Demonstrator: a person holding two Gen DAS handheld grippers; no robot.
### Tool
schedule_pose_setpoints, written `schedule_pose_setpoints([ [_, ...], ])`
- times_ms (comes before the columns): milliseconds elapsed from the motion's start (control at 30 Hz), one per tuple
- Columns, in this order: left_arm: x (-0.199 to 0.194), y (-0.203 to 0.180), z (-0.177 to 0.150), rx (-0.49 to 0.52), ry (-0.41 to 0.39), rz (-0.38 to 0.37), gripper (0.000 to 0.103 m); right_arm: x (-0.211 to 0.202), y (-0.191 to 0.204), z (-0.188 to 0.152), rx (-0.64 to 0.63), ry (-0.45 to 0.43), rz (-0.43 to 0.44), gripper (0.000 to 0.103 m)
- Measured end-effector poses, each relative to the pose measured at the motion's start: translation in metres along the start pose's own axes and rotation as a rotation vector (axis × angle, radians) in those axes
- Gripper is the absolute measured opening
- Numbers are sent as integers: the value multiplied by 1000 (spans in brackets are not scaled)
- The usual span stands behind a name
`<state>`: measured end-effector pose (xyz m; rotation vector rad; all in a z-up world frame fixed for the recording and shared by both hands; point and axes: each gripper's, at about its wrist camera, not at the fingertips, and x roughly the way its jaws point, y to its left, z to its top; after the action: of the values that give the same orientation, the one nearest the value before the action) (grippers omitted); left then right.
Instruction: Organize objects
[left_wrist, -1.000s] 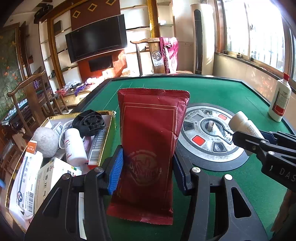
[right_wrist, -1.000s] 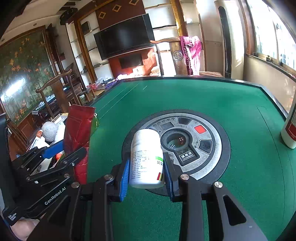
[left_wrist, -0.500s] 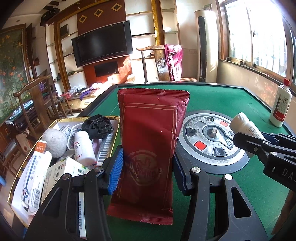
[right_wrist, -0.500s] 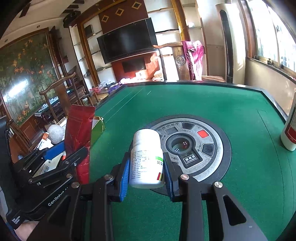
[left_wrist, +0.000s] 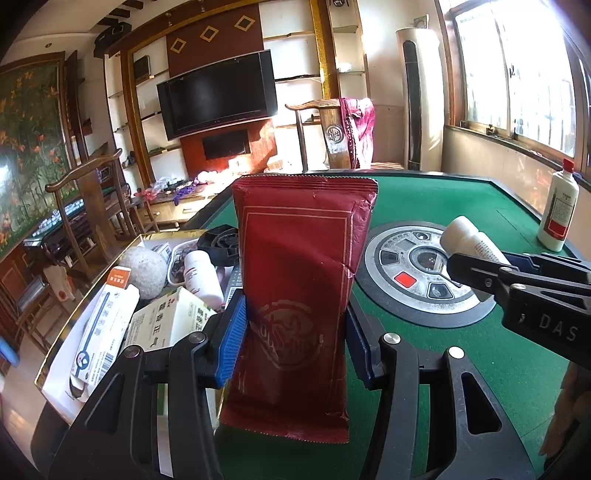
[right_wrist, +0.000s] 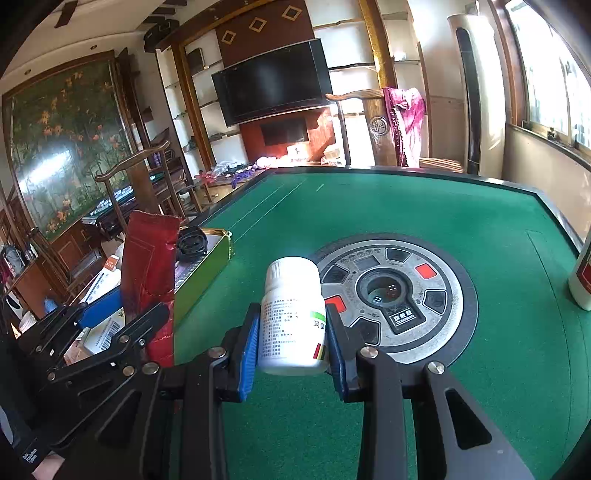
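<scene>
My left gripper (left_wrist: 295, 343) is shut on a tall dark red foil packet (left_wrist: 303, 280), held upright above the green table next to a gold-rimmed box (left_wrist: 66, 325). The box holds medicine cartons, a white bottle (left_wrist: 201, 275), a grey ball (left_wrist: 144, 267) and a black round part (left_wrist: 221, 240). My right gripper (right_wrist: 293, 343) is shut on a white pill bottle (right_wrist: 293, 314), held upright above the table near the round centre panel (right_wrist: 391, 295). The right wrist view shows the red packet (right_wrist: 151, 280) and the box (right_wrist: 207, 266) to the left.
A white bottle with a red cap (left_wrist: 559, 206) stands at the table's right edge. The raised table rim (right_wrist: 406, 173) runs along the far side. Wooden chairs (left_wrist: 88, 206) stand beyond the left side.
Both grippers have risen and tilted up slightly, keeping their objects. The box now sits lower and nearer in the left wrist view.
</scene>
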<state>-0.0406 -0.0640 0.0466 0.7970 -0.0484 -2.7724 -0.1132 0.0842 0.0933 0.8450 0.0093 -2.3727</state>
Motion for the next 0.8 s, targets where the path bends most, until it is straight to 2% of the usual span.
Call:
schedule_pose_setpoints([
  [200, -24, 10, 1, -11, -44, 13, 50, -4, 12, 0, -8, -8, 23, 33],
  [333, -46, 18, 4, 3, -121, 69, 50, -7, 21, 0, -11, -14, 41, 33],
  [567, -56, 47, 5, -49, -106, 44, 50, -10, 43, -3, -21, -20, 71, 33],
  [633, -47, 58, 4, -85, -53, -8, 50, -9, 44, -2, -17, -23, 71, 33],
  [700, -32, 69, 4, -128, 40, -117, 50, -8, 43, -1, -8, -24, 66, 32],
  [800, -10, 67, 8, -134, 172, -279, 51, -6, 34, -1, 15, -21, 59, 33],
])
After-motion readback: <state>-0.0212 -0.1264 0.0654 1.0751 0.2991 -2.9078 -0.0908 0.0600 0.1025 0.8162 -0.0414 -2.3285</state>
